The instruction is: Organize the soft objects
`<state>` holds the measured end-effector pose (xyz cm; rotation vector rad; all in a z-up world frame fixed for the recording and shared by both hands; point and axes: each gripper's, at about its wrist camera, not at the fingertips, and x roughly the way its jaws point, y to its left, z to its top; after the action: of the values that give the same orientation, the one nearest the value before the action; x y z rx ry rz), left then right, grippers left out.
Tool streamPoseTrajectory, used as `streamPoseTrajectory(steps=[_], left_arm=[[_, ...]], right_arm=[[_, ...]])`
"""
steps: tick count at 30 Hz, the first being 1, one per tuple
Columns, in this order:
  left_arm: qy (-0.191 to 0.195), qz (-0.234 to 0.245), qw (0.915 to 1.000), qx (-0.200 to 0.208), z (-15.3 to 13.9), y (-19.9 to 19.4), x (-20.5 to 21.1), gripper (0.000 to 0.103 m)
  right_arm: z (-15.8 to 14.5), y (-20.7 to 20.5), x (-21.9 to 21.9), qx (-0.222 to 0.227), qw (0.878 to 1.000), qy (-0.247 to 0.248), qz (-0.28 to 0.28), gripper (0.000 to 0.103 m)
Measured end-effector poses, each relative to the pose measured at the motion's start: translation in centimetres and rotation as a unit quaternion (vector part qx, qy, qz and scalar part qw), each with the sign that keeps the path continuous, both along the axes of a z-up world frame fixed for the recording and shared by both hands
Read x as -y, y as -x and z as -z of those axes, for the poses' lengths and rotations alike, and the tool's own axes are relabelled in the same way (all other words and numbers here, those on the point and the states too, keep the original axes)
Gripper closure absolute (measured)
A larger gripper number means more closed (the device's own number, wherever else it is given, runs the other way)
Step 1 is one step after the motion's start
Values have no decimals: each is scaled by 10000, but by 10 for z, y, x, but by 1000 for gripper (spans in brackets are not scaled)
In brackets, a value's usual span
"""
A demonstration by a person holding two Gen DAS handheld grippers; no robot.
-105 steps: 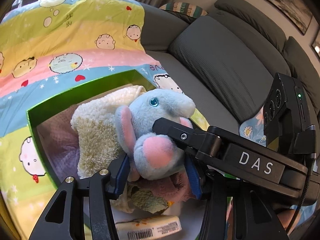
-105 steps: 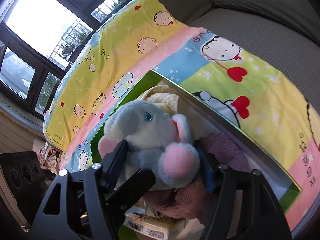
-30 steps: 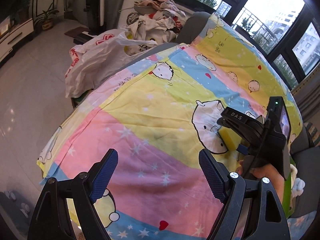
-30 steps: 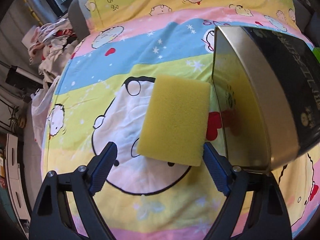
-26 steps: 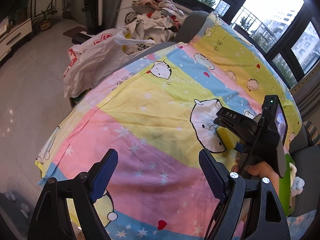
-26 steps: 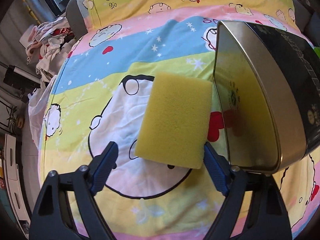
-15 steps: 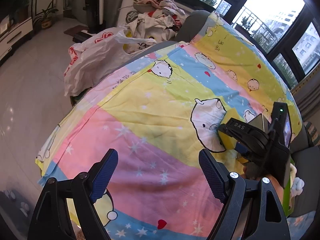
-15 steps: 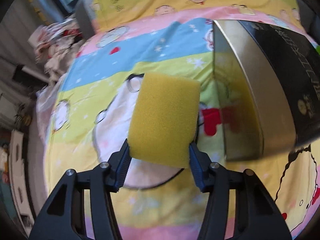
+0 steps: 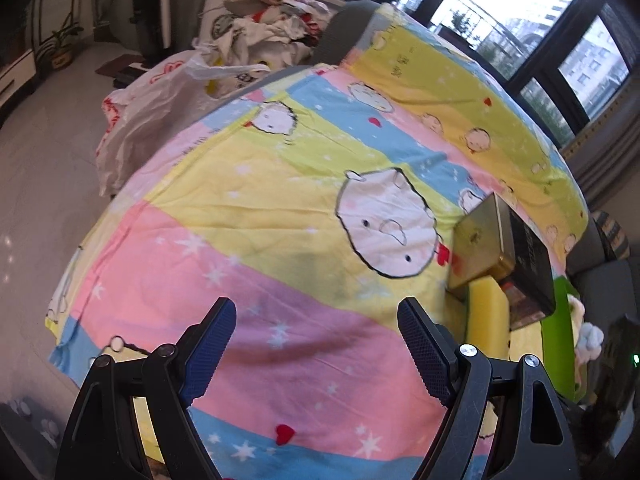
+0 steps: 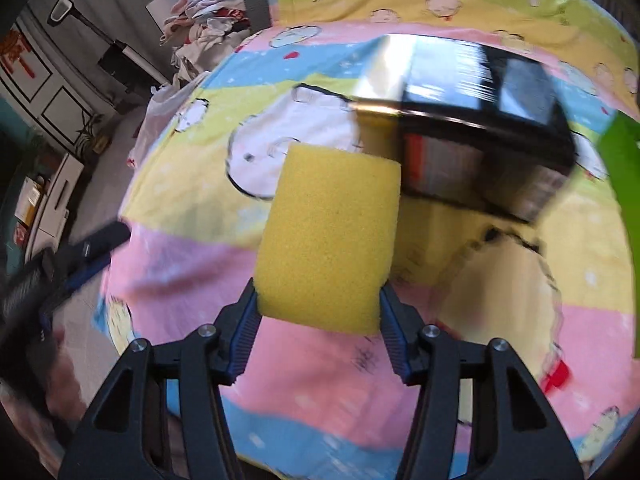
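Between the pads of your right gripper, clamped on its near edge, the yellow sponge could twist free if you swing fast; your left gripper gapes empty.

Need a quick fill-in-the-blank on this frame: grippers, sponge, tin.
1. The right gripper is shut on a yellow ____.
2. The left gripper is open and holds ____.
3. The black-lidded tin lies on the ____-printed bedsheet.
Missing words: sponge; nothing; cartoon
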<state>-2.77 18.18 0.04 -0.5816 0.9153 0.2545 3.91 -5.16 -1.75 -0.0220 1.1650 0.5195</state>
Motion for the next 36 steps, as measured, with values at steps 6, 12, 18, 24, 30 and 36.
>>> streamPoseTrajectory(steps=[6, 12, 18, 24, 30, 36], left_arm=[[202, 840, 9963, 46, 0, -17, 55, 20], [268, 1638, 9861, -95, 13, -27, 124, 20], [525, 2194, 9741, -156, 24, -28, 170, 20], [580, 2458, 9671, -306, 35, -31, 200, 27], [409, 2685, 9618, -339, 41, -30, 226, 53], [-31, 2733, 9618, -157, 27, -30, 244, 62]], right_arm=[[6, 20, 61, -82, 9992, 381, 134, 42], [17, 21, 106, -171, 9987, 293, 373, 11], [14, 14, 154, -220, 9946, -536, 859, 14], [22, -7, 168, -445, 9846, -1451, 863, 41], [52, -21, 154, -1016, 9770, -1736, 712, 56], [55, -21, 152, -1067, 9703, -2033, 767, 65]])
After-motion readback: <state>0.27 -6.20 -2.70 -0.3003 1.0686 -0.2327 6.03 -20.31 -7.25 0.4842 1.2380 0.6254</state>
